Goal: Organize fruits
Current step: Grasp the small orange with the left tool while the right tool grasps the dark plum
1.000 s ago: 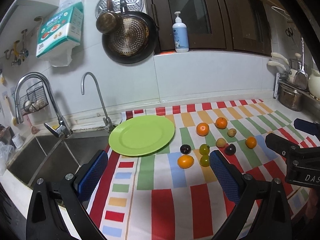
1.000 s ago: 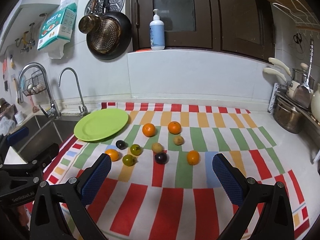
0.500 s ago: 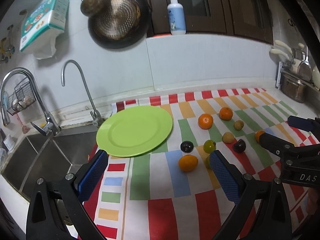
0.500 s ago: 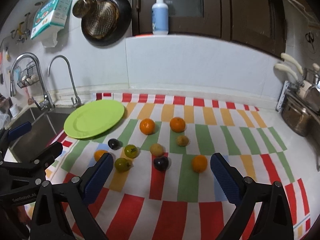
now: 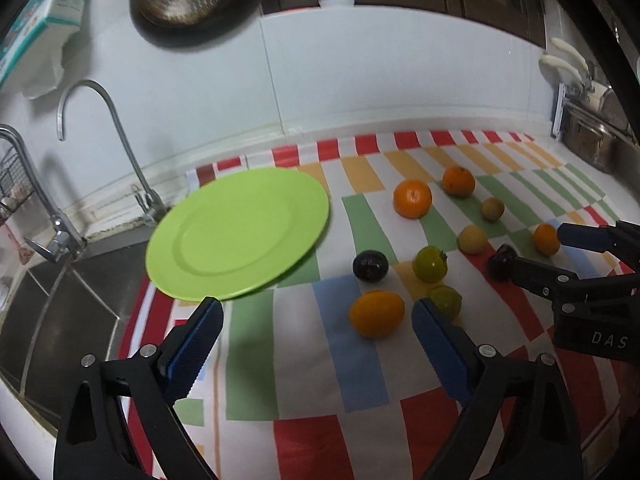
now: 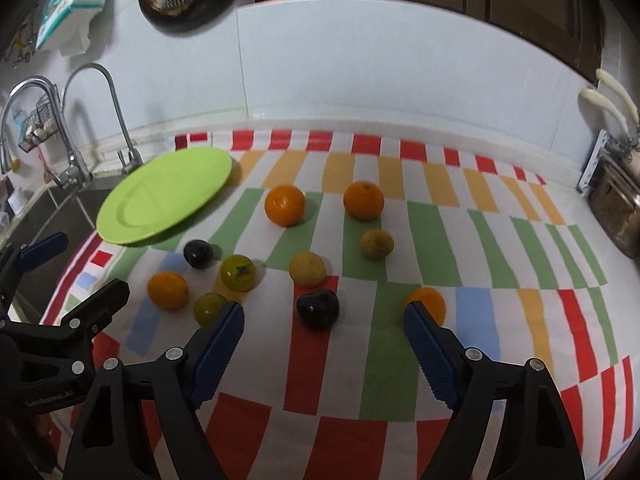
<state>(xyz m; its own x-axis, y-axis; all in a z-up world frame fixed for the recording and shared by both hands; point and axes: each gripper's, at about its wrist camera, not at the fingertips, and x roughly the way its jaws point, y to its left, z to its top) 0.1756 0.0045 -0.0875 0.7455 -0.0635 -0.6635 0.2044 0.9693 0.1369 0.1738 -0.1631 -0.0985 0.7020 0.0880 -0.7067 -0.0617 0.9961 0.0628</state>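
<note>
Several small fruits lie loose on the striped cloth (image 5: 296, 360), to the right of an empty green plate (image 5: 240, 236) (image 6: 164, 196). My left gripper (image 5: 316, 312) hovers low over the cloth with its jaws closing. An orange-yellow fruit (image 5: 376, 313) shows between its fingertips, untouched, and a green fruit (image 5: 446, 300) sits behind the right finger. My right gripper (image 6: 324, 312) is also closing. A dark plum (image 6: 318, 309) lies between its tips with no pad on it, and a small orange (image 6: 426, 300) is half hidden by its right finger. Each gripper shows in the other's view.
A sink (image 5: 52, 308) with two taps (image 5: 100, 128) lies left of the plate, which overhangs its edge. Steel pots (image 6: 616, 208) stand at the far right. Two oranges (image 6: 285, 210) (image 6: 363, 200), two tan fruits (image 6: 307, 268) and another plum (image 6: 197, 253) lie behind.
Both grippers have come down and forward toward the fruits, which now look larger and closer. Both pairs of jaws have narrowed, the right more than the left.
</note>
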